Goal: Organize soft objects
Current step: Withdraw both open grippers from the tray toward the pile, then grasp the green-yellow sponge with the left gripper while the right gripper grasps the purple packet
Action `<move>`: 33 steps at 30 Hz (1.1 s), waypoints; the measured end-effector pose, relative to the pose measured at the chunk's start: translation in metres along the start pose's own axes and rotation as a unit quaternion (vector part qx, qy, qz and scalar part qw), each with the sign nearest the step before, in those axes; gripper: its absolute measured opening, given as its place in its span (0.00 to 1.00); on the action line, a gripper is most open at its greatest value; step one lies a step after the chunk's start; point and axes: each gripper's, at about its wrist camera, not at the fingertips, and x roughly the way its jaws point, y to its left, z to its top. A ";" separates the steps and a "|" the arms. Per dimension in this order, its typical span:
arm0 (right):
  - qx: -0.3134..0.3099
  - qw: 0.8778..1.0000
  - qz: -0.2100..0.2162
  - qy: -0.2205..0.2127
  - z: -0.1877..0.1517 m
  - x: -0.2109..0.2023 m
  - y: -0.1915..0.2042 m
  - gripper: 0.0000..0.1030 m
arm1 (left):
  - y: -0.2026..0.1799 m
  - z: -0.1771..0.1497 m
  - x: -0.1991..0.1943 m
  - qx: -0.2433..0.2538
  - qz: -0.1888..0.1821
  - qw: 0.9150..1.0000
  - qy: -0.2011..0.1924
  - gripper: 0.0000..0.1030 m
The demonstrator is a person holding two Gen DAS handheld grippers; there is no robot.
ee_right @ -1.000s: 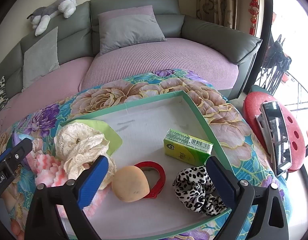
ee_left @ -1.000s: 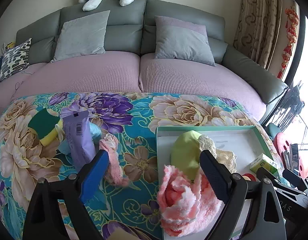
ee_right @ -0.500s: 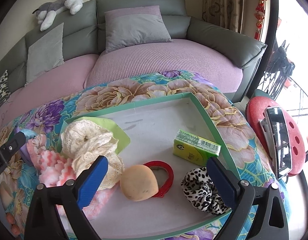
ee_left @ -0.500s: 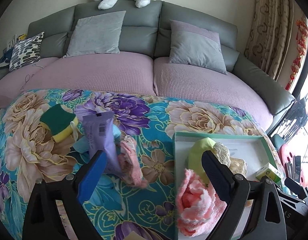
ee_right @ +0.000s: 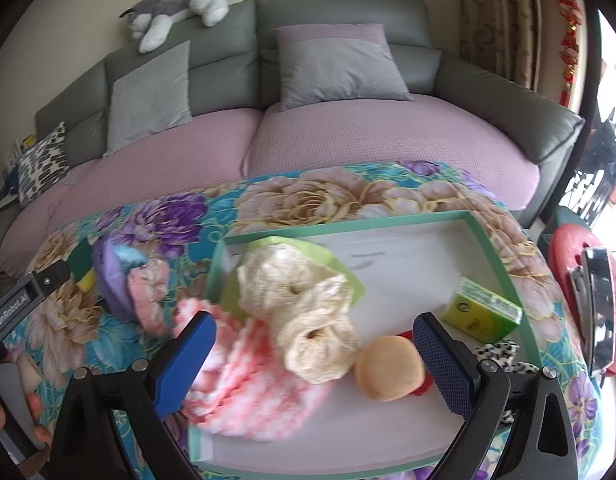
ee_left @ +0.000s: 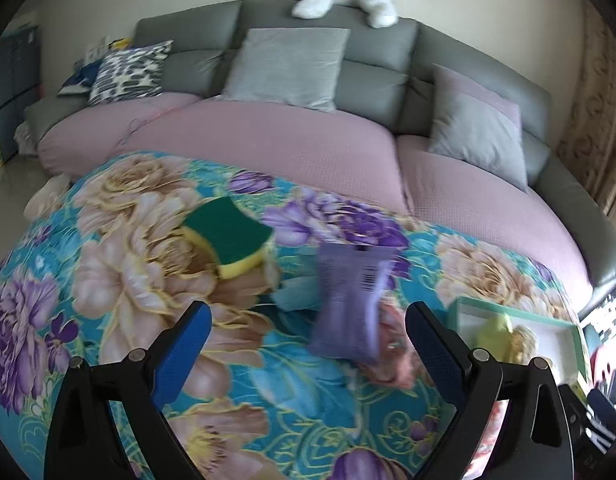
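My left gripper (ee_left: 308, 348) is open above the floral cloth, with a purple pouch (ee_left: 349, 300) lying just ahead between its fingers and a pink scrunchie (ee_left: 387, 356) beside it. A green-and-yellow sponge (ee_left: 232, 236) lies further left. My right gripper (ee_right: 313, 352) is open over the green-rimmed white tray (ee_right: 495, 256). Between its fingers lie a cream lace scrunchie (ee_right: 308, 320), a pink-and-white fluffy piece (ee_right: 244, 392) hanging over the tray's left rim, and a tan round sponge (ee_right: 387, 368). A leopard scrunchie (ee_right: 499, 352) shows behind the right finger.
A green tissue pack (ee_right: 483, 312), a lime cloth (ee_right: 339, 264) and a red ring (ee_right: 421, 386) are also in the tray. The grey sofa (ee_left: 379, 80) with cushions stands behind the table. A red stool (ee_right: 579, 296) sits at the right. A hand (ee_right: 16, 416) holds the left gripper.
The left gripper has swung left, away from the tray, and now faces the purple pouch and sponge. The right gripper's view has shifted left toward the cream and pink pieces.
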 end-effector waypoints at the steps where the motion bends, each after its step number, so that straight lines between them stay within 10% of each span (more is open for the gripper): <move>1: -0.006 1.000 0.006 0.001 0.000 0.000 0.006 0.98 | 0.006 0.001 0.000 -0.007 0.004 1.000 0.001 0.95; 33: -0.050 0.987 0.145 0.041 -0.016 0.030 0.117 0.98 | 0.104 0.006 0.026 -0.107 0.058 0.993 0.010 0.95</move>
